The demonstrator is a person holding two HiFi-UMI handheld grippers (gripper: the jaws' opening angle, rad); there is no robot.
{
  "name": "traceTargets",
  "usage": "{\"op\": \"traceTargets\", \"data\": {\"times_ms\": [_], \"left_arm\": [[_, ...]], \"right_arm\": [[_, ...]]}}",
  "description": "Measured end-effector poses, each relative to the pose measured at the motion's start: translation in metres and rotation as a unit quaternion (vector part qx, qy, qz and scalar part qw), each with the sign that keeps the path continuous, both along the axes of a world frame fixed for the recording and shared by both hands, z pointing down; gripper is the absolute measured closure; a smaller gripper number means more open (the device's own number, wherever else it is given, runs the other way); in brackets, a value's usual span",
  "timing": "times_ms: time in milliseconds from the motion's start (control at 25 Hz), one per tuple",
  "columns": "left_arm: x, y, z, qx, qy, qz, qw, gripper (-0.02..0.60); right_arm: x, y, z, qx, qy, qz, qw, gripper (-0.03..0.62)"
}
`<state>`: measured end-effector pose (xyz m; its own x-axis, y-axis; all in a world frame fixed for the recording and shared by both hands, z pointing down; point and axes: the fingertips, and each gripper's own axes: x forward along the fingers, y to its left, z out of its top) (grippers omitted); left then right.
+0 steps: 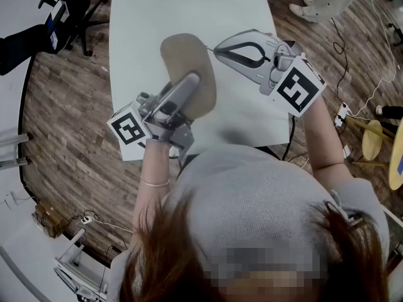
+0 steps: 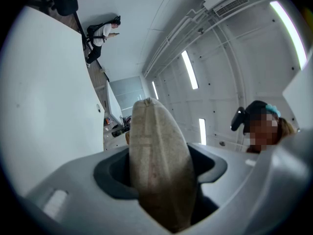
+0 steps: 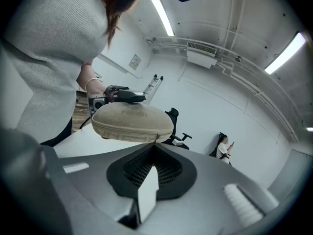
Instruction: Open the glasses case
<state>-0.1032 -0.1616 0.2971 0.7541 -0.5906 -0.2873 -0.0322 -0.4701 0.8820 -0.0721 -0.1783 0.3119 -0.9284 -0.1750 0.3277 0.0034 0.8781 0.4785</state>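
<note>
A beige zipped glasses case (image 1: 187, 56) is held up over the white table (image 1: 182, 8), edge on to me. My left gripper (image 1: 187, 83) is shut on its near end; in the left gripper view the case (image 2: 156, 141) stands wedged between the two grey jaws of the left gripper (image 2: 160, 173). My right gripper (image 1: 216, 49) comes in from the right, and its tips meet at the case's right edge. In the right gripper view the case (image 3: 131, 121) lies just beyond the right gripper (image 3: 153, 148), whose jaws are shut on the small zipper pull (image 3: 156, 139) hanging from the seam.
A black office chair (image 1: 70, 10) stands off the table's far left corner on the wood floor. Cables and a round stool (image 1: 375, 140) lie to the right. A person (image 3: 225, 147) stands far off by the wall.
</note>
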Motion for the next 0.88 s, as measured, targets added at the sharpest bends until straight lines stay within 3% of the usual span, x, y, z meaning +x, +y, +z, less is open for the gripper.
{"op": "traceTargets", "data": {"times_ms": [880], "left_arm": [[0.001, -0.003, -0.007, 0.007, -0.007, 0.0, 0.9999, 0.27]], "right_arm": [[0.01, 0.025, 0.004, -0.009, 0.009, -0.003, 1.0, 0.591]]}}
